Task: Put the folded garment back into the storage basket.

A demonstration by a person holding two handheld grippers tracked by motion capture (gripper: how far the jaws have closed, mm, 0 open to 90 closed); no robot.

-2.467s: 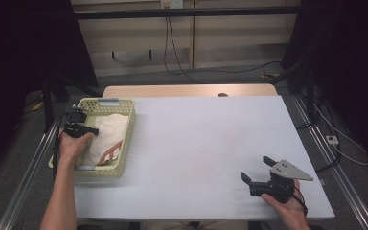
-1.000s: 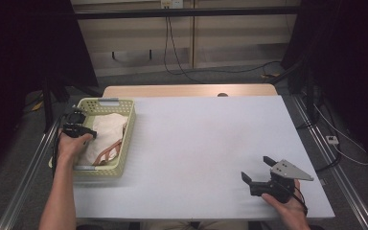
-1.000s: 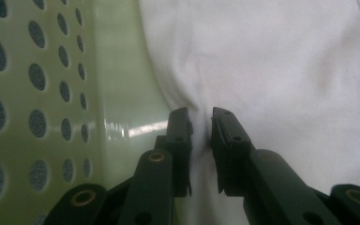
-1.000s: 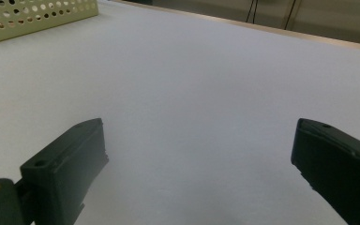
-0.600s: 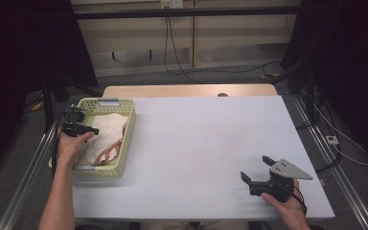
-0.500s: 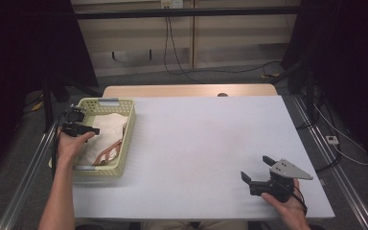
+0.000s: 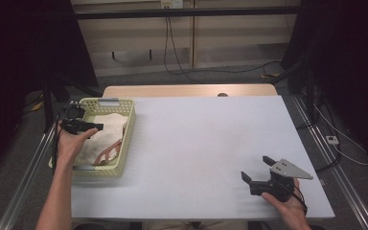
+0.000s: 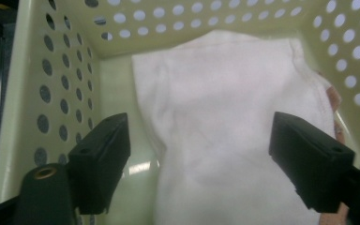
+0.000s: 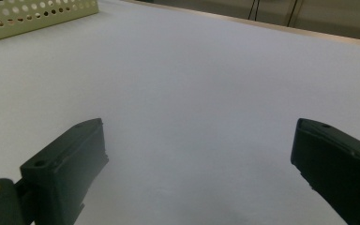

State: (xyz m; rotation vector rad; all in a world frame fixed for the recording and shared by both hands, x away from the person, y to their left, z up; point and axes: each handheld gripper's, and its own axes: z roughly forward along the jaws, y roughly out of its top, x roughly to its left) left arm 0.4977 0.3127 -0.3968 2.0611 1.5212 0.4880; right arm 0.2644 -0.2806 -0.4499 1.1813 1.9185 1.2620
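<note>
Your table (image 7: 196, 143) carries a pale green perforated basket (image 7: 124, 143) at its left edge, long axis running away from you toward the far side. Inside lies the white cloth (image 7: 100, 139), spread flat along the basket's length, with a strip of pink-orange fabric (image 7: 111, 152) showing at its right side. In the left gripper view the cloth (image 8: 225, 122) reaches up toward the basket's far wall (image 8: 206, 23), its upper edge just short of that wall.

Your left forearm comes in from the bottom and angles up to the basket's left rim. Your left gripper (image 7: 84, 126) hangs over the cloth, pointing right across the basket. Its jaws have just been opening; they now stand spread, with cloth below them but nothing pinched between.

Your right hand rests near the table's front right corner. Your right gripper (image 7: 258, 172) points left and away from you, jaws wide apart over bare tabletop (image 9: 192, 93).
</note>
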